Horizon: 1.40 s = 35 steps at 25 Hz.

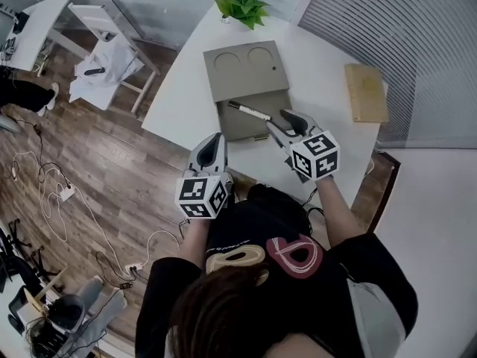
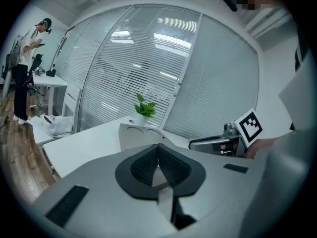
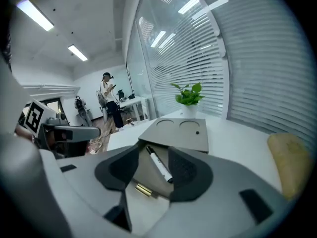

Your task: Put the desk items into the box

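A grey box (image 1: 240,125) stands open on the white table (image 1: 320,66), its lid (image 1: 244,67) with two round recesses lying flat behind it. A white marker with black ends (image 1: 249,110) lies slantwise in the box, and a small gold piece (image 1: 261,136) sits at its near edge. My right gripper (image 1: 284,123) hangs open just over the box's near right corner, with nothing in it. The right gripper view shows the marker (image 3: 159,165) and the gold piece (image 3: 143,190) below its parted jaws. My left gripper (image 1: 214,145) is shut and empty at the table's near edge, left of the box.
A potted green plant (image 1: 240,2) stands at the table's far edge behind the lid. A flat tan item (image 1: 365,92) lies at the table's right side. Wooden floor with cables is at the left. A person (image 2: 22,71) stands far off by another desk.
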Tool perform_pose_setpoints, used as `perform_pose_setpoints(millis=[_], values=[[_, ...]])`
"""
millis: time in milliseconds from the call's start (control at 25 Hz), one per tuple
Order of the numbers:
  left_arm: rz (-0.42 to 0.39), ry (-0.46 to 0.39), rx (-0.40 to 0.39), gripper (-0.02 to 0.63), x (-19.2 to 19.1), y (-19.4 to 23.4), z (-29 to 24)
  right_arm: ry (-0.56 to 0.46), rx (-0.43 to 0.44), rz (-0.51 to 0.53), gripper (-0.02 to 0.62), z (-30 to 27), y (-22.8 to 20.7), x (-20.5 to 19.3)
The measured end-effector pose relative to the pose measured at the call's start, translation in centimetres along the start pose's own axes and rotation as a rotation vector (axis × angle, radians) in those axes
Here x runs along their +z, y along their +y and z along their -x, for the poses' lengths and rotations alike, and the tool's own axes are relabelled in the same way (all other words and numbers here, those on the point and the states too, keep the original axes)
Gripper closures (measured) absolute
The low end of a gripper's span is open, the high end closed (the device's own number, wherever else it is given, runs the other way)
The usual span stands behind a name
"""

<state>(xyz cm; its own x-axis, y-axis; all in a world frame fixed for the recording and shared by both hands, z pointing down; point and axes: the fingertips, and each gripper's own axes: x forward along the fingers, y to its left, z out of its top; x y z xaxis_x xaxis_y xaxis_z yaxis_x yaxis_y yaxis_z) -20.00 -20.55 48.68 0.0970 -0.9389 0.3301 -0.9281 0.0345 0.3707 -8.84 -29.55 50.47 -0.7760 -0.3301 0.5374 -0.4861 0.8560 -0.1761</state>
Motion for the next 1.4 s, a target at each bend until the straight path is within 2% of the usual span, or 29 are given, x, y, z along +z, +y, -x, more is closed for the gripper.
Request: perform_pose_setpoints(millis=[160,560,760,880,960,1080,1240,1400], values=[[-0.022,0.011,-0.053,0.588,0.2,-1.3,-0.9,-0.1,-0.081,-0.042,0.419,1.8,0.0,0.4],[-0.078,0.02,-0.148,0.588,0.5,-3.7,-2.2,-0.182,-0.263,-0.109,0.423,6.4,-0.8,-2.1],[-0.096,0.037,-0.187,0.588,-0.3,-5.0,-2.5,-0.21,-0.285,-0.138,0.425,7.4,0.1,-3.3],[-0.134,0.054,-0.228,0.588,-0.7,-6.4,-2.7,-0.22,-0.335,-0.139,0.436,8.4,-0.1,-3.7],[-0.161,0.068,-0.256,0.588,-1.2,-7.5,-2.7,-0.223,-0.366,-0.145,0.477,9.2,-0.3,-4.0],[-0.159,0.071,-0.283,0.588,-1.6,-8.5,-2.5,-0.215,-0.402,-0.149,0.556,10.1,-0.5,-4.4],[-0.156,0.079,-0.307,0.588,-2.3,-9.6,-2.5,-0.203,-0.42,-0.19,0.582,10.6,-1.3,-4.6],[-0.151,0.083,-0.32,0.588,-3.0,-10.3,-2.1,-0.187,-0.425,-0.16,0.586,11.2,-0.8,-5.4]])
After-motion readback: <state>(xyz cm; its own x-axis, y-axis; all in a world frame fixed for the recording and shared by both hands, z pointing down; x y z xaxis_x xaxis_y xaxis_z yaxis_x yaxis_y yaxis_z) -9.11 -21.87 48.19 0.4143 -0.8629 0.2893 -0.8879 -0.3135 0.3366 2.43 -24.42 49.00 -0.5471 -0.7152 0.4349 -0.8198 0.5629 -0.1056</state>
